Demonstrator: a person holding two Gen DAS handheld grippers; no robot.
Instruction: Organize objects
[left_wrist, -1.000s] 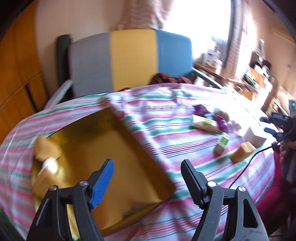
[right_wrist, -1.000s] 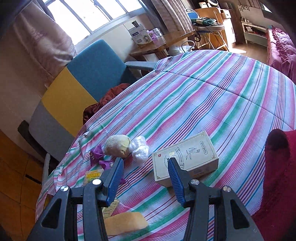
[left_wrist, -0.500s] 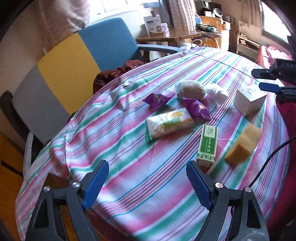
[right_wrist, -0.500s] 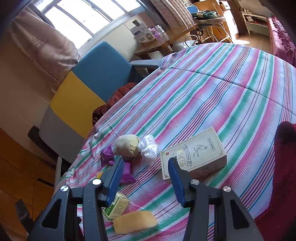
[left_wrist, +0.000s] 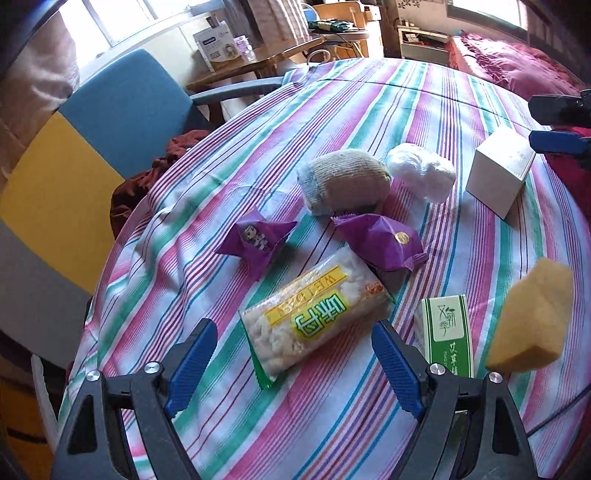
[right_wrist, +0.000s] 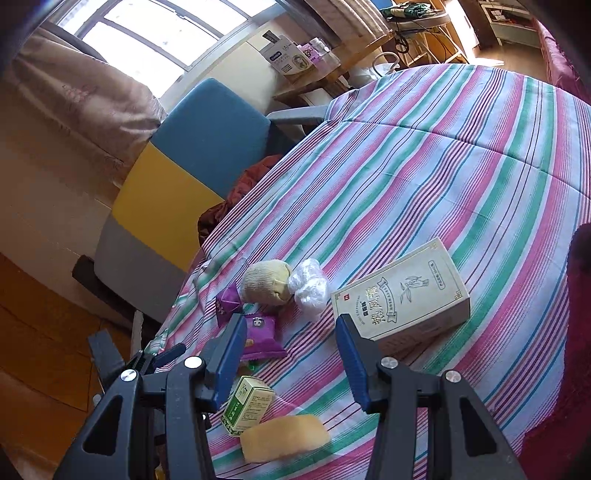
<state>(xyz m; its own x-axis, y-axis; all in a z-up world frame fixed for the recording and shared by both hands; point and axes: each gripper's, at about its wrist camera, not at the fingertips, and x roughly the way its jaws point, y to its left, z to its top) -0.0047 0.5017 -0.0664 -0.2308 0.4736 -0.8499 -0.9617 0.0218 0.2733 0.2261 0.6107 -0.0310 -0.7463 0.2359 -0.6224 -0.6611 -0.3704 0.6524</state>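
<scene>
My left gripper (left_wrist: 295, 362) is open and empty, just in front of a rice-cracker packet (left_wrist: 314, 317) on the striped tablecloth (left_wrist: 424, 99). Around it lie two purple snack packets (left_wrist: 258, 236) (left_wrist: 380, 236), a rolled beige sock (left_wrist: 343, 181), a clear plastic wad (left_wrist: 421, 170), a green-and-white small box (left_wrist: 447, 332), a yellow sponge (left_wrist: 532, 317) and a white box (left_wrist: 498, 173). My right gripper (right_wrist: 291, 350) is open and empty, near the purple packet (right_wrist: 260, 332) and the white box (right_wrist: 402, 291). The sponge (right_wrist: 284, 435) and small green box (right_wrist: 247, 406) lie below it.
A blue, yellow and grey chair (left_wrist: 74, 147) with a dark red cloth (left_wrist: 147, 184) stands at the table's far left edge. A wooden side table with a carton (right_wrist: 291, 59) stands behind. Red bedding (left_wrist: 517, 70) lies at the right.
My left gripper has swung right, away from the yellow tray, to face the pile of objects and has come close to the cracker packet. My right gripper has shifted slightly, still open.
</scene>
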